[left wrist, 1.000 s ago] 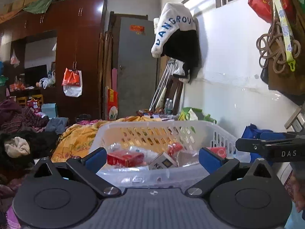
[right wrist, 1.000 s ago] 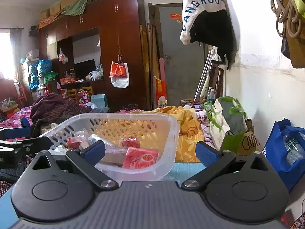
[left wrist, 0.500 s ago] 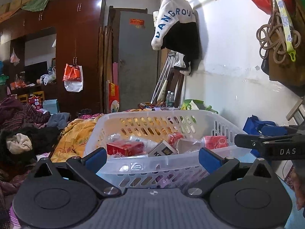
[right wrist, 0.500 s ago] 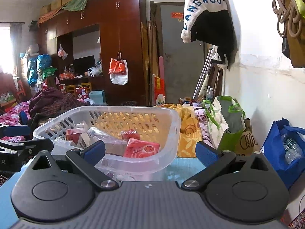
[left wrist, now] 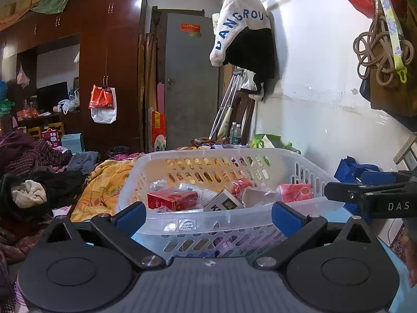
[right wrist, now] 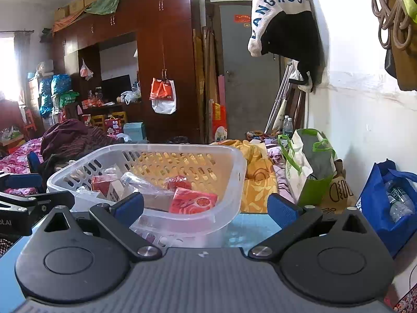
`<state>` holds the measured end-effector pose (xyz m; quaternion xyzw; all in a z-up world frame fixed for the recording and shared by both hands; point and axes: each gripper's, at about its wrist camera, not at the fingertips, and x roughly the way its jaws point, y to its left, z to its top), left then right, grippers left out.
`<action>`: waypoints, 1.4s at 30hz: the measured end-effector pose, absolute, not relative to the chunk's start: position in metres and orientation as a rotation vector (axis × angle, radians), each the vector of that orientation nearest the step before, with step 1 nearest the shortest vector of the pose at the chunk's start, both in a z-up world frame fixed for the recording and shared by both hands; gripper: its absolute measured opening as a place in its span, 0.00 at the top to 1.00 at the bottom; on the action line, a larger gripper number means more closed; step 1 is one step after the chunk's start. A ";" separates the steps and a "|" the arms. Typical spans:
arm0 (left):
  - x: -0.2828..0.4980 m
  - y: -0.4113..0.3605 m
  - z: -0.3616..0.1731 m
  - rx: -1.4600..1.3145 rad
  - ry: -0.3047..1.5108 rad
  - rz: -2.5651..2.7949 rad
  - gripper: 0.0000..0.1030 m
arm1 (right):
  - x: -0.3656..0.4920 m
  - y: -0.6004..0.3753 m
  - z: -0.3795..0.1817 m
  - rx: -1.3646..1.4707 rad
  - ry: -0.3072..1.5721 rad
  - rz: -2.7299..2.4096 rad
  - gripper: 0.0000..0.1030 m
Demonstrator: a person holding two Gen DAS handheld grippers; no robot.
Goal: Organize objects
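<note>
A white slotted plastic basket stands right in front of both grippers on a light blue tabletop. Inside lie a red box, a black-and-white box, a red packet and clear wrappers. My left gripper is open, its blue fingertips level with the basket's near wall and holding nothing. In the right wrist view the basket is left of centre, with the red packet nearest. My right gripper is open and empty by the basket's near right corner.
A blue bag with bottles and a green-and-white bag stand by the white wall on the right. A yellow blanket and heaped clothes lie beyond the basket. Each gripper shows at the edge of the other's view.
Both views have dropped and drawn back a little. The basket sits higher in frame and more of its near wall shows. Both grippers stay open and empty.
</note>
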<state>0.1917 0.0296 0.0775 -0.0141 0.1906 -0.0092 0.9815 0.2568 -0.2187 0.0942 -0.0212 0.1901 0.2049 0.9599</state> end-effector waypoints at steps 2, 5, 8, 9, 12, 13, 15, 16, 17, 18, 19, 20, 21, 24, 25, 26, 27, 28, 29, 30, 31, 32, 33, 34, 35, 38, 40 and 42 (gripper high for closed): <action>0.192 0.030 0.078 -0.030 0.385 -0.017 0.00 | 0.257 -0.218 0.094 -0.046 0.388 0.419 0.00; 0.192 0.031 0.078 -0.034 0.387 -0.014 0.00 | 0.256 -0.216 0.093 -0.055 0.390 0.423 0.00; 0.192 0.031 0.077 -0.033 0.390 -0.011 0.00 | 0.257 -0.216 0.093 -0.061 0.387 0.417 0.00; 0.192 0.031 0.077 -0.033 0.392 -0.013 0.00 | 0.258 -0.216 0.093 -0.060 0.388 0.418 0.00; 0.192 0.031 0.077 -0.033 0.394 -0.014 0.00 | 0.258 -0.216 0.093 -0.062 0.391 0.416 0.00; 0.192 0.030 0.077 -0.033 0.394 -0.014 0.00 | 0.258 -0.217 0.092 -0.062 0.391 0.415 0.00; 0.193 0.030 0.077 -0.034 0.397 -0.017 0.00 | 0.258 -0.217 0.092 -0.064 0.391 0.415 0.00; 0.193 0.030 0.077 -0.034 0.397 -0.017 0.00 | 0.258 -0.217 0.092 -0.064 0.392 0.416 0.00; 0.193 0.030 0.077 -0.033 0.398 -0.016 0.00 | 0.258 -0.216 0.092 -0.066 0.391 0.417 0.00; 0.193 0.030 0.077 -0.032 0.398 -0.016 0.00 | 0.258 -0.216 0.092 -0.067 0.390 0.417 0.00; 0.193 0.030 0.076 -0.030 0.399 -0.017 0.00 | 0.258 -0.216 0.092 -0.067 0.389 0.416 0.00; 0.193 0.030 0.076 -0.029 0.399 -0.017 0.00 | 0.258 -0.216 0.092 -0.068 0.389 0.417 0.00; 0.192 0.030 0.076 -0.028 0.400 -0.017 0.00 | 0.257 -0.216 0.092 -0.067 0.389 0.417 0.00; 0.192 0.030 0.076 -0.031 0.400 -0.015 0.00 | 0.257 -0.216 0.092 -0.073 0.389 0.419 0.00; 0.192 0.029 0.076 -0.032 0.400 -0.015 0.00 | 0.257 -0.215 0.092 -0.075 0.389 0.419 0.00; 0.193 0.029 0.076 -0.032 0.400 -0.015 0.00 | 0.257 -0.215 0.092 -0.077 0.388 0.419 0.00; 0.192 0.029 0.076 -0.033 0.400 -0.015 0.00 | 0.257 -0.215 0.092 -0.077 0.388 0.419 0.00; 0.193 0.029 0.077 -0.031 0.401 -0.015 0.00 | 0.257 -0.215 0.092 -0.077 0.388 0.420 0.00; 0.192 0.029 0.076 -0.031 0.401 -0.016 0.00 | 0.257 -0.215 0.092 -0.078 0.389 0.420 0.00; 0.192 0.029 0.076 -0.031 0.401 -0.014 0.00 | 0.257 -0.215 0.092 -0.076 0.388 0.419 0.00; 0.192 0.030 0.077 -0.031 0.401 -0.013 0.00 | 0.257 -0.215 0.092 -0.075 0.387 0.418 0.00; 0.193 0.030 0.077 -0.031 0.402 -0.012 0.00 | 0.257 -0.215 0.092 -0.074 0.385 0.416 0.00; 0.192 0.030 0.077 -0.032 0.402 -0.012 0.00 | 0.257 -0.215 0.092 -0.073 0.384 0.416 0.00; 0.192 0.030 0.077 -0.033 0.401 -0.012 0.00 | 0.258 -0.215 0.092 -0.071 0.385 0.416 0.00; 0.192 0.031 0.077 -0.034 0.402 -0.013 0.00 | 0.258 -0.216 0.091 -0.071 0.385 0.415 0.00; 0.193 0.030 0.077 -0.035 0.402 -0.011 0.00 | 0.258 -0.216 0.091 -0.072 0.385 0.415 0.00; 0.193 0.030 0.077 -0.037 0.403 -0.011 0.00 | 0.258 -0.217 0.091 -0.070 0.384 0.415 0.00; 0.193 0.031 0.077 -0.037 0.404 -0.011 0.00 | 0.258 -0.217 0.091 -0.072 0.384 0.415 0.00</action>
